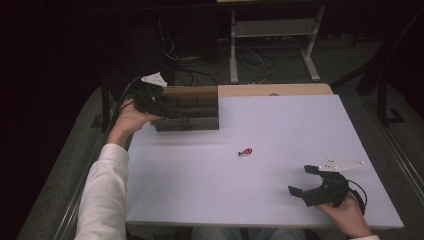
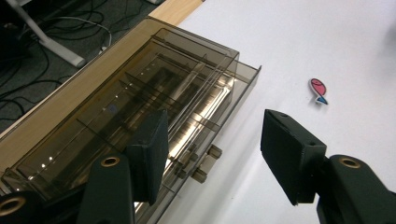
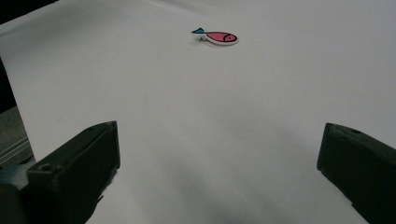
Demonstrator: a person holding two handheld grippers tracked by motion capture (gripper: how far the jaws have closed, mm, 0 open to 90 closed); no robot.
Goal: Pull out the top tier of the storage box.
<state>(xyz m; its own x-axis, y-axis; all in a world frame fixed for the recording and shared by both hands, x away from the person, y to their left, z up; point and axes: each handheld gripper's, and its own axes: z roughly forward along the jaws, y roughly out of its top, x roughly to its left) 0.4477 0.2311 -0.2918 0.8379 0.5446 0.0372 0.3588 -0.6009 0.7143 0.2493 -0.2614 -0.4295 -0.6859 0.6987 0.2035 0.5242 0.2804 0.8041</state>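
A smoked clear plastic organiser box with a partly pulled-out drawer stands at the back left of the white table. My left gripper hovers at its front edge, jaws apart. In the left gripper view one jaw hangs over the drawer and the other over bare table, with the small latch pieces below the gap and nothing pressed. A small pink fish figure with a blue tail lies mid-table. My right gripper rests near the front right, wide open, pointing toward the fish.
A wooden strip runs along the table's far edge behind the box. Beyond it, cables and a white desk frame sit on the dark floor. The person's white sleeve enters from the lower left.
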